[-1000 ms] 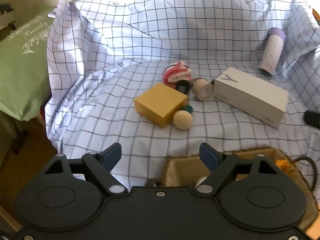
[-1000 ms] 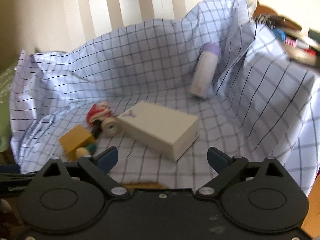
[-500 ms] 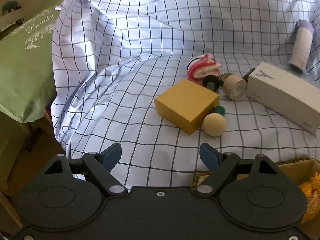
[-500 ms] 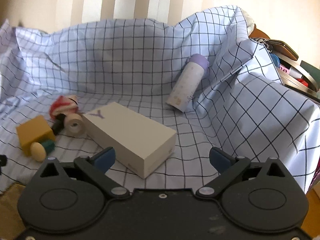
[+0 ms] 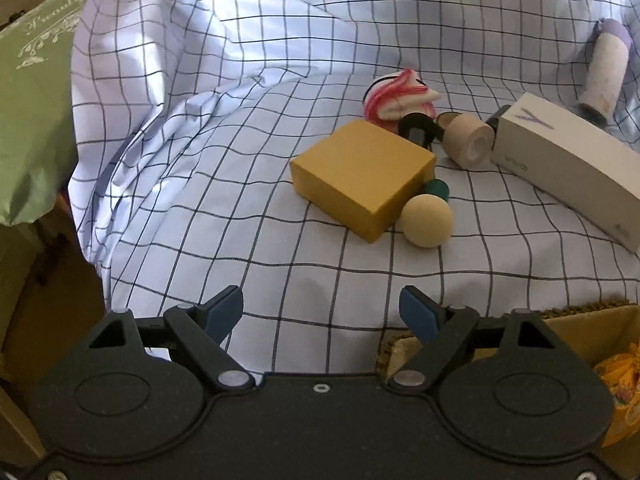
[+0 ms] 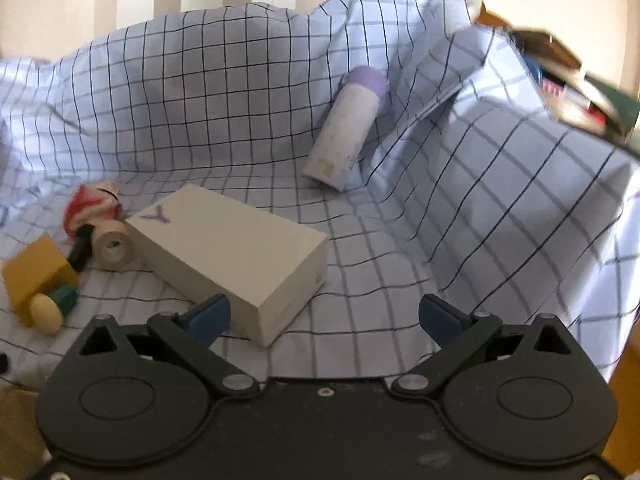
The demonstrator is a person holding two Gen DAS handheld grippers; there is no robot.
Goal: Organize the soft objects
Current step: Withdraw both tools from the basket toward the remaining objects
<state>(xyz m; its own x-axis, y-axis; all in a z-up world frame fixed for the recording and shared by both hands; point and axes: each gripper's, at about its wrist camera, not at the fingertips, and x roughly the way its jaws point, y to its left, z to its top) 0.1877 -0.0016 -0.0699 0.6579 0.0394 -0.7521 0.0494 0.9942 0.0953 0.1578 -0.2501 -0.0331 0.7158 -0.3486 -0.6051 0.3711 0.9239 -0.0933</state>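
A red and white soft cloth bundle point(image 5: 398, 94) lies on the checked cloth point(image 5: 240, 120), behind a yellow block point(image 5: 362, 178); it also shows in the right wrist view point(image 6: 90, 206). A cream ball point(image 5: 427, 221) rests against the block's near corner. A woven basket point(image 5: 580, 332) at the lower right holds a yellow soft thing point(image 5: 620, 376). My left gripper point(image 5: 321, 312) is open and empty, low over the cloth in front of the block. My right gripper point(image 6: 324, 316) is open and empty, just in front of the white box point(image 6: 236, 256).
A tape roll point(image 5: 468, 142) and a black clip point(image 5: 418, 128) lie between the bundle and the white box point(image 5: 568, 164). A white and purple bottle point(image 6: 346, 134) leans on the raised cloth at the back. A green bag point(image 5: 28, 104) hangs at the left. Books point(image 6: 576, 84) lie at the far right.
My left gripper has moved left and forward, so the basket has slid to the lower right edge. My right gripper has swung right and closer to the white box. Both stay open.
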